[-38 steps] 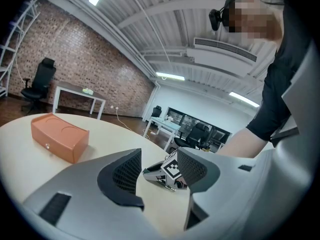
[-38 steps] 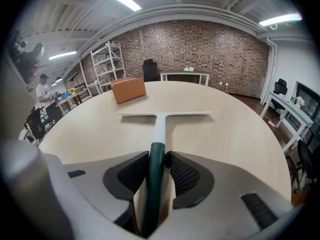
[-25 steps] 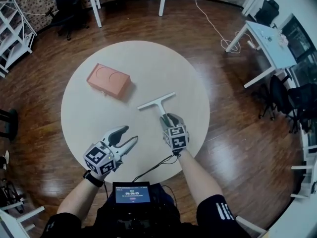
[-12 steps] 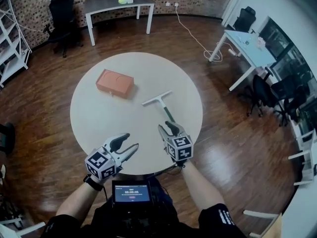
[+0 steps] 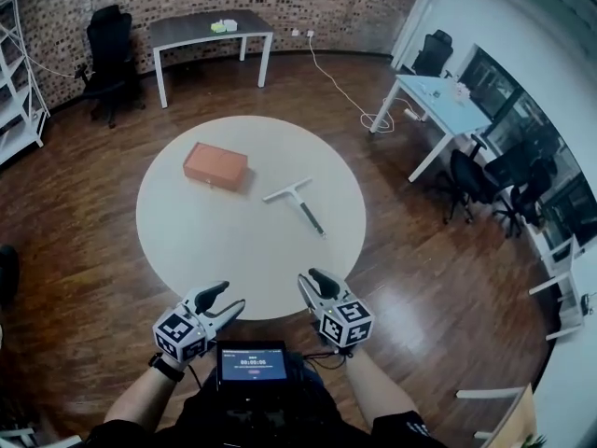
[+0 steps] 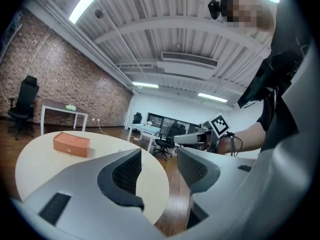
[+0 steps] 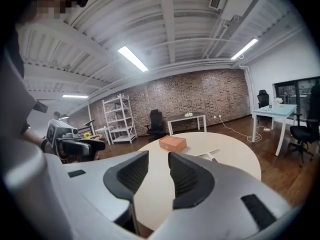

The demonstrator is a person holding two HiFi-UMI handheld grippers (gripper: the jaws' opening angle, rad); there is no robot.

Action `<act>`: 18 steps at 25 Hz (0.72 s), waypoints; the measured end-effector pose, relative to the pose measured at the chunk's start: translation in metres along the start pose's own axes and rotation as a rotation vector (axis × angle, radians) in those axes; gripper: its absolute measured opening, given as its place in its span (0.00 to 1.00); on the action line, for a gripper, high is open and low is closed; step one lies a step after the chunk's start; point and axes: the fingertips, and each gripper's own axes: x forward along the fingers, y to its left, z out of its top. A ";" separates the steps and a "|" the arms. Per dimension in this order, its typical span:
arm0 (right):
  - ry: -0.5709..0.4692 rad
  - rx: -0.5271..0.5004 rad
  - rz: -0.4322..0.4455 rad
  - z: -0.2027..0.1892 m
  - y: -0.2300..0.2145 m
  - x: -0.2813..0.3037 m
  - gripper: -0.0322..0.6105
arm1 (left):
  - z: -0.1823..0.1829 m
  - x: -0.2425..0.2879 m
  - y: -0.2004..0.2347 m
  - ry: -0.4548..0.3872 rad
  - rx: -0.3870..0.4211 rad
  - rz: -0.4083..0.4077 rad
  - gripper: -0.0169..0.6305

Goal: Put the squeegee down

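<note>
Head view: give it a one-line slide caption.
Squeegee lies on round table near orange box; left gripper and right gripper hover open, empty.

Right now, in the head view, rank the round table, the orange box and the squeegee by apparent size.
1. round table
2. orange box
3. squeegee, about as long as the box but far thinner

The squeegee (image 7: 207,154) handle's end hides behind the right gripper (image 7: 158,159).
</note>
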 end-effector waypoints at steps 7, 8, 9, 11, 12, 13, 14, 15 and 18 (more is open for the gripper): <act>0.004 0.008 -0.038 -0.023 0.009 -0.032 0.26 | -0.014 -0.007 -0.015 -0.011 -0.010 0.034 0.38; 0.000 0.004 -0.037 -0.022 0.010 -0.036 0.26 | -0.014 -0.006 -0.019 -0.015 -0.006 0.031 0.38; -0.004 0.001 -0.031 -0.021 0.010 -0.039 0.26 | -0.013 -0.005 -0.024 -0.014 0.003 0.028 0.38; -0.012 -0.007 -0.016 -0.020 0.013 -0.045 0.26 | -0.008 -0.002 -0.031 -0.010 0.020 0.029 0.38; -0.013 -0.013 -0.007 -0.020 0.015 -0.047 0.26 | -0.006 -0.001 -0.033 -0.010 0.022 0.033 0.38; -0.012 -0.020 0.001 -0.020 0.016 -0.050 0.26 | -0.004 0.000 -0.036 -0.013 0.021 0.037 0.38; -0.013 -0.027 0.008 -0.020 0.016 -0.053 0.26 | -0.003 0.000 -0.039 -0.019 0.020 0.038 0.38; -0.015 -0.030 0.016 -0.019 0.017 -0.056 0.26 | -0.001 0.000 -0.042 -0.025 0.019 0.039 0.38; -0.027 -0.008 0.039 -0.014 0.016 -0.063 0.26 | 0.002 0.001 -0.050 -0.037 0.025 0.047 0.38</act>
